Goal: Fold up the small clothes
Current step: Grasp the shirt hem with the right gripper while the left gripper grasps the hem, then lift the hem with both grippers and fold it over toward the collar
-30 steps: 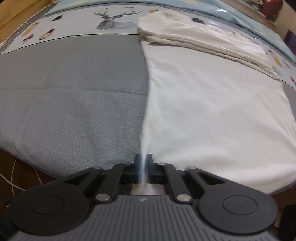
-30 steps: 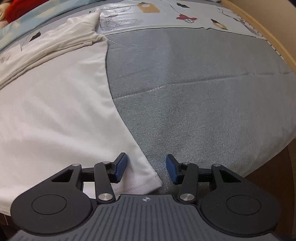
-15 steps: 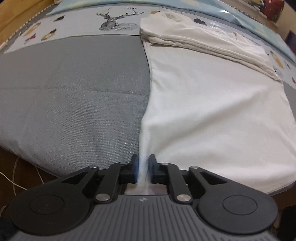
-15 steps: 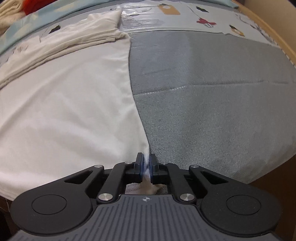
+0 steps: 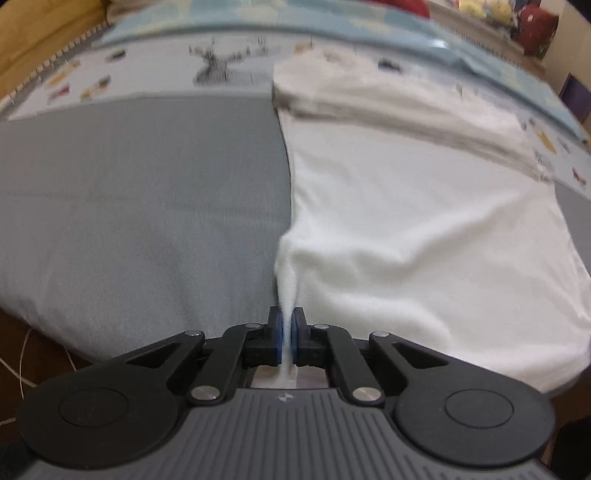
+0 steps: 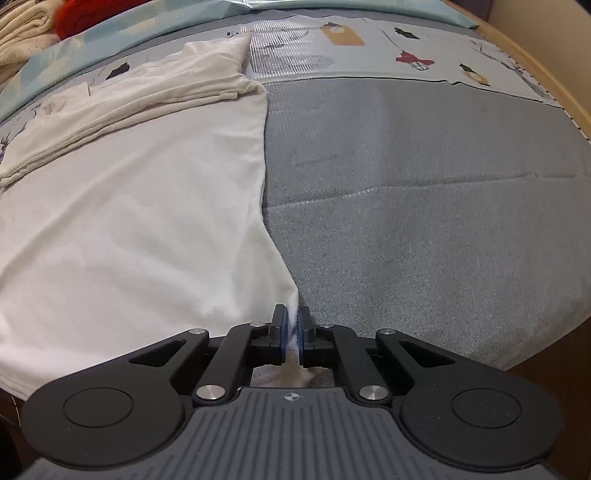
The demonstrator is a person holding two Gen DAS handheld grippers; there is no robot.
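A white garment (image 5: 424, 229) lies spread flat on the grey bed cover (image 5: 140, 192), with its far end folded into cream-coloured layers (image 5: 388, 99). My left gripper (image 5: 285, 321) is shut on the garment's near left corner, which is pulled up off the bed into a ridge. In the right wrist view the same garment (image 6: 140, 221) fills the left half. My right gripper (image 6: 291, 321) is shut on its near right corner, lifted slightly off the cover (image 6: 424, 221).
A patterned sheet with a deer print (image 5: 221, 66) and a light blue blanket (image 6: 74, 48) lie beyond the garment. A red item (image 6: 88, 14) and cream towels (image 6: 18, 33) sit at the far left. A wooden bed frame (image 6: 535, 62) borders the right. A white cable (image 5: 22, 354) hangs below the near edge.
The right gripper closed on the garment's near right corner. Both grippers have since moved forward over the bed and lifted their corners, so the near hem wrinkles.
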